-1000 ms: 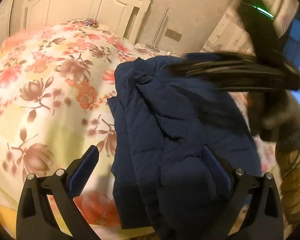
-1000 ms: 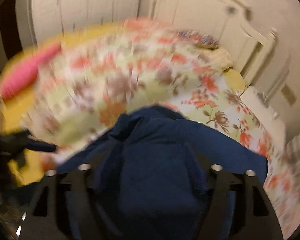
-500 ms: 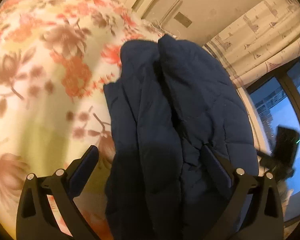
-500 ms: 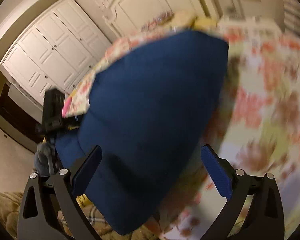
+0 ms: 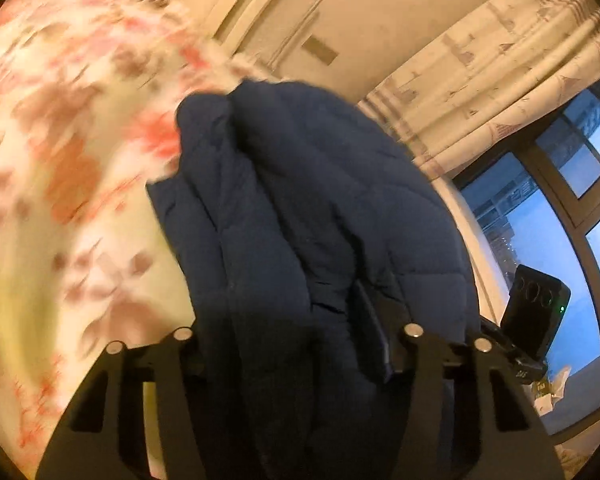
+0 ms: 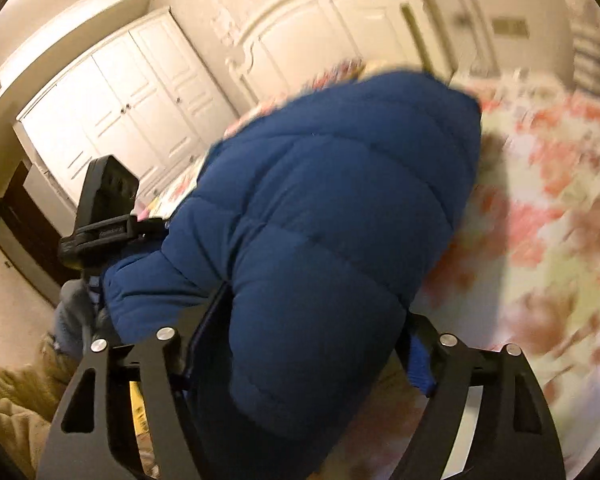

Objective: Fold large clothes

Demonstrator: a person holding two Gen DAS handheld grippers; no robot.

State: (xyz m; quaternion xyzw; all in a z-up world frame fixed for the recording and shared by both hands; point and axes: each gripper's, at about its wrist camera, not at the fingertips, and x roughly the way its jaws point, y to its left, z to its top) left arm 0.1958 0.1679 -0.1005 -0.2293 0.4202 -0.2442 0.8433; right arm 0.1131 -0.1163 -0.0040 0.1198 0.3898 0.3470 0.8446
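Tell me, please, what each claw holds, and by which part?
Both claws are closing on the blue puffer jacket: left claw and right claw each around a bunched near edge.

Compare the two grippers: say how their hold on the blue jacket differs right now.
The left gripper straddles a narrow, dark, creased bundle of the puffer jacket; the right gripper spans a broad, rounded, brighter blue bulge of it. The left's fingers sit closer together than the right's. Both are closing with jacket between the fingers, over the floral bedspread.

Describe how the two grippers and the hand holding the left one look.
Both grippers, left and right, have black cut-out finger frames with silver bolts and blue pads. Each carries a black boxy camera block; the right one's shows a green light. The left hand wears a grey-blue glove.
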